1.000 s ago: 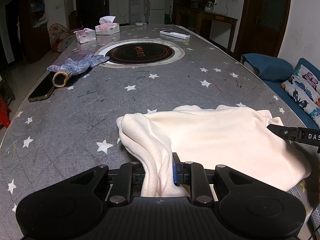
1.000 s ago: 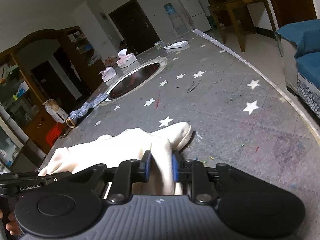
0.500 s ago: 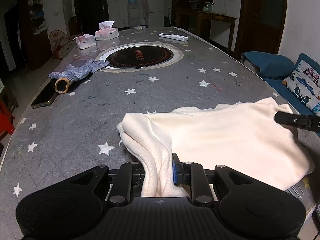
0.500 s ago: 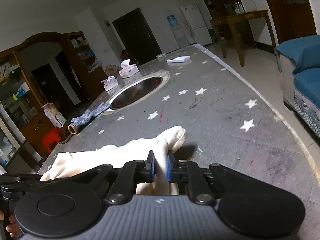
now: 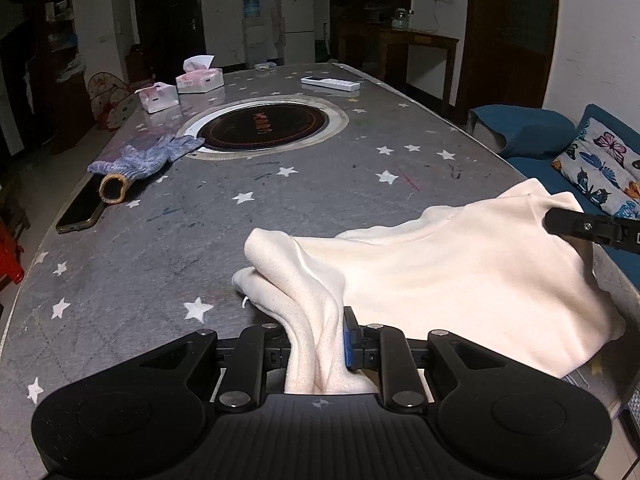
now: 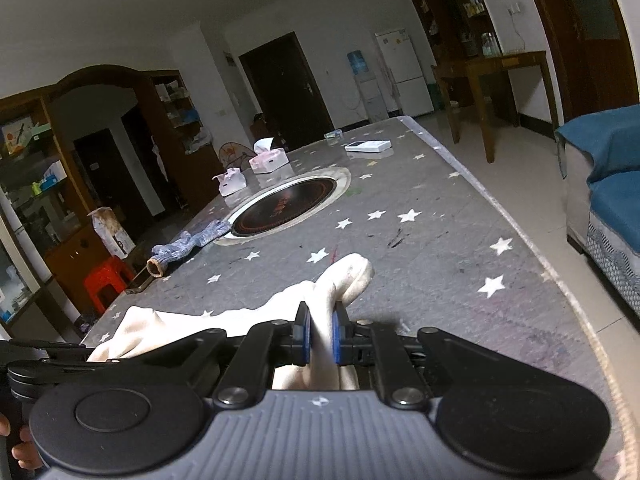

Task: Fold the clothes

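Two handheld black grippers: the left gripper [image 5: 316, 344] and right gripper [image 6: 319, 334] share ribbed housings, round side caps, silver pivot screws, blue finger pads [image 6: 337, 336] and small centre crosshair marks.

Counter [image 5: 340, 200], grey with white star print: one. Cream garment [image 5: 460, 280]: one. Tongs: two sets, the left tongs [image 5: 316, 344] and the right tongs [image 6: 319, 338], each closed on a fold of the cream garment. Round inset hotplate [image 5: 264, 128] in the counter: one. Tissue boxes: two, one nearer [image 5: 158, 97] and one farther [image 5: 199, 79]. Blue knitted work glove [image 5: 140, 160]: one. Phone [image 5: 82, 210], lying flat at the counter's left edge: one. White remote control [image 5: 331, 83]: one. Red plastic stool [image 6: 106, 282]: one. Butterfly-print cushion [image 5: 600, 168]: one.
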The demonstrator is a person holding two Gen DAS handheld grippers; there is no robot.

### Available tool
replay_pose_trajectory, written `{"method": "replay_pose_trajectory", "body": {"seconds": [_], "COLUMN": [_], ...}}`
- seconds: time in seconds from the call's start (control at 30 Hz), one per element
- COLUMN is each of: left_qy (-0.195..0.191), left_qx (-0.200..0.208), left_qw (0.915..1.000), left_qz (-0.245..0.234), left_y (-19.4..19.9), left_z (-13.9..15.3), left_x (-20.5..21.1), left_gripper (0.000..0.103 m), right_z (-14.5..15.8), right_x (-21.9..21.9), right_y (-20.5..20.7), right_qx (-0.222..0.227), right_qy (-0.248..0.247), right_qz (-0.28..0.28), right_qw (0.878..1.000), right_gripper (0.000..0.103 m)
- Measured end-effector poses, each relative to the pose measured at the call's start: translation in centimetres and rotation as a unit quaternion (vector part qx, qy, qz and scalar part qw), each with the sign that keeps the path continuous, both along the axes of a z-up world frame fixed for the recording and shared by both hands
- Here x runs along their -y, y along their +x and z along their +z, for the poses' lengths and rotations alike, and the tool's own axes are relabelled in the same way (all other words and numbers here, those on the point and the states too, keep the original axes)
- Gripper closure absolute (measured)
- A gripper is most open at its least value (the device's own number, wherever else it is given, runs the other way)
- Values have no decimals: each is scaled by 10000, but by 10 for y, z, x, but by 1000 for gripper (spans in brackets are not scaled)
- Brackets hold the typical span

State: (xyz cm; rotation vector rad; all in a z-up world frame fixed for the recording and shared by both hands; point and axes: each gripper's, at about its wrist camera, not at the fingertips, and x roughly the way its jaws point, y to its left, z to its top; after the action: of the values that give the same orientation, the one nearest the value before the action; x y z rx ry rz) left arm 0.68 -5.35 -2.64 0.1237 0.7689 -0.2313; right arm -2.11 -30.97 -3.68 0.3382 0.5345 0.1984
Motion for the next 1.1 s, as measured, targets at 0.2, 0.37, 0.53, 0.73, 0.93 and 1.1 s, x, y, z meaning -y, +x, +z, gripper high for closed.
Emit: {"method": "replay_pose_trajectory", "body": {"seconds": [0.2, 0.37, 0.53, 0.73, 0.93, 1.1], "left_qy": [49, 71, 83, 76, 92, 128], "left_qx": [-65, -94, -115, -134, -151, -149], "left_qw": [10000, 9999, 9999, 9999, 9998, 9998], "left_qz": [3, 18, 18, 19, 18, 4], "left_y": [3, 5, 6, 7, 10, 10], "left_z": [-5, -8, -9, -10, -11, -11], "left_x": [2, 2, 2, 1, 2, 2], "left_gripper": [83, 83, 83, 83, 83, 82], "right_z": [-13, -22, -34, -44, -48, -45], "right_x": [3, 9, 22, 32, 32, 18], "right_y": [4, 8, 9, 6, 1, 6], "right_qx": [-247, -416, -598, -611, -532, -516], "right_qy": [-172, 73, 450, 843, 982, 726], "right_qz": [-129, -151, -224, -252, 19, 232], "right_qw": [9995, 9990, 9969, 9942, 9937, 9958], "right_gripper": [94, 92, 87, 64, 57, 57]}}
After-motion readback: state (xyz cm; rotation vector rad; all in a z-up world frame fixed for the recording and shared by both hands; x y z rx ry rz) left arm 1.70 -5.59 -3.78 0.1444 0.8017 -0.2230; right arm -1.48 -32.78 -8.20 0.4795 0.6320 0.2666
